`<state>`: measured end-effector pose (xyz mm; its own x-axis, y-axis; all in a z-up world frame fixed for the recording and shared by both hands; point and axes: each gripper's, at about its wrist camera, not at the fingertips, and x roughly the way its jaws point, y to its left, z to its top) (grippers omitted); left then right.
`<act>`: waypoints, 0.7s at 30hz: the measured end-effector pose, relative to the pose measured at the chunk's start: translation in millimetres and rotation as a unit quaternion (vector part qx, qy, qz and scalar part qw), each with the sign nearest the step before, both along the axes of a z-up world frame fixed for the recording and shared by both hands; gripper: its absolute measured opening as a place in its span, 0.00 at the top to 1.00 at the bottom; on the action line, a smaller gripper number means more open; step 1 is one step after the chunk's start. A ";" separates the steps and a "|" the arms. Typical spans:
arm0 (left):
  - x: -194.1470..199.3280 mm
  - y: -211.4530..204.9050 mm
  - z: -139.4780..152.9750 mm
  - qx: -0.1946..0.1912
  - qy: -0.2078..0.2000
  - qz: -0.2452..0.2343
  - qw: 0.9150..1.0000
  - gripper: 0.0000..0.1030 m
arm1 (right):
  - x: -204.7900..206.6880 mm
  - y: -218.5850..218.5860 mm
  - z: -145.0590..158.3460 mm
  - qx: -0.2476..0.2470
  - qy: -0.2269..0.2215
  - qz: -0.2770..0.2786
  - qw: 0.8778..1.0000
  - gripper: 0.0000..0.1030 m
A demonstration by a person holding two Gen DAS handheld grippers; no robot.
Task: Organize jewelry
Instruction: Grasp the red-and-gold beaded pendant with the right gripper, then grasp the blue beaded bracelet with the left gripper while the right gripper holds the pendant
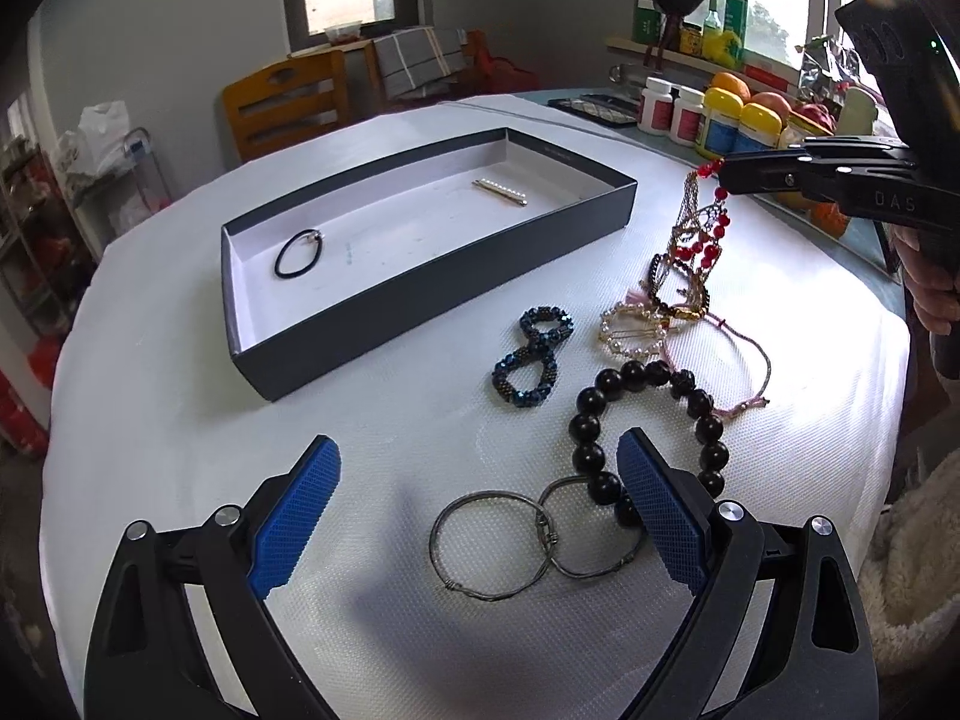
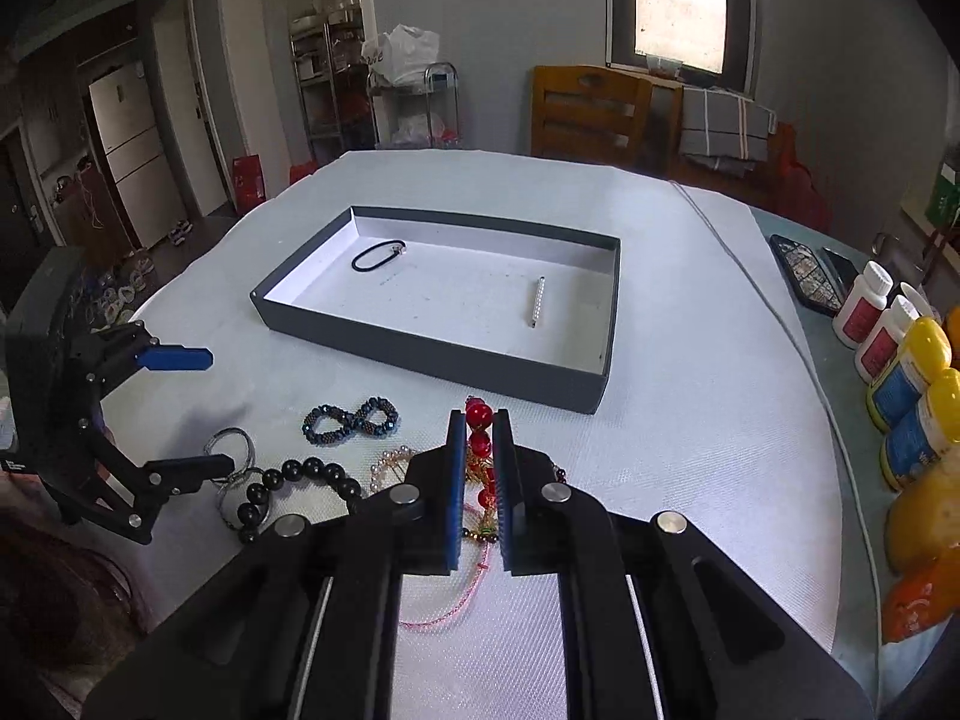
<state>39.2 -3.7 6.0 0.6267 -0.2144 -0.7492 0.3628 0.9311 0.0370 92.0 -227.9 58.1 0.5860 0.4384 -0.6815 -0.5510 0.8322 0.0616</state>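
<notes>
- Clearly, the right gripper had its jaws pinched nearly together on the red bead strand, with a red bead showing just past the fingertips in the right wrist view.
- From the left wrist view, that strand hung down from the pinch with its long axis near vertical, its gold chain part trailing toward the tangled pile of bracelets on the white table cover; whether the lower end had come free of the pile could not be told.
- Ahead of the closed jaws and slightly to the right in the right wrist view lay the dark tray, its near wall just beyond the held bead, so the carry looked like a short forward pass over that wall.
- Inside the tray, a black hair tie sat at the far left corner and a pearl hair clip right of the middle, well apart, leaving bare floor between them.
- Over by the table's near edge, the left gripper stood wide open and held nothing, poised above the silver bangles and the black bead bracelet.
- Judged by position, the right hand was the nearer to the tray and already loaded; a blue bead bracelet lay untouched beside the tray's near wall.
</notes>
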 end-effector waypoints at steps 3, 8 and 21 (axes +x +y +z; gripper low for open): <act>5.2 0.0 -3.3 -0.004 0.007 0.002 1.000 0.07 | -1.2 -1.8 9.1 0.008 -0.009 0.000 1.000 0.92; 19.1 -4.4 -4.4 -0.009 0.014 -0.003 1.000 0.10 | -3.9 -3.2 25.3 0.022 -0.030 0.001 0.999 0.92; 65.8 -32.2 -24.4 0.010 0.037 -0.052 0.998 0.52 | 4.3 5.9 22.7 0.030 -0.024 0.016 0.999 0.92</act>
<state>105.0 -36.0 -18.4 0.5447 -0.2599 -0.7973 0.4606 0.8872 0.0255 96.3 -222.1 80.8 0.6021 0.4959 -0.6258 -0.5802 0.8102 0.0838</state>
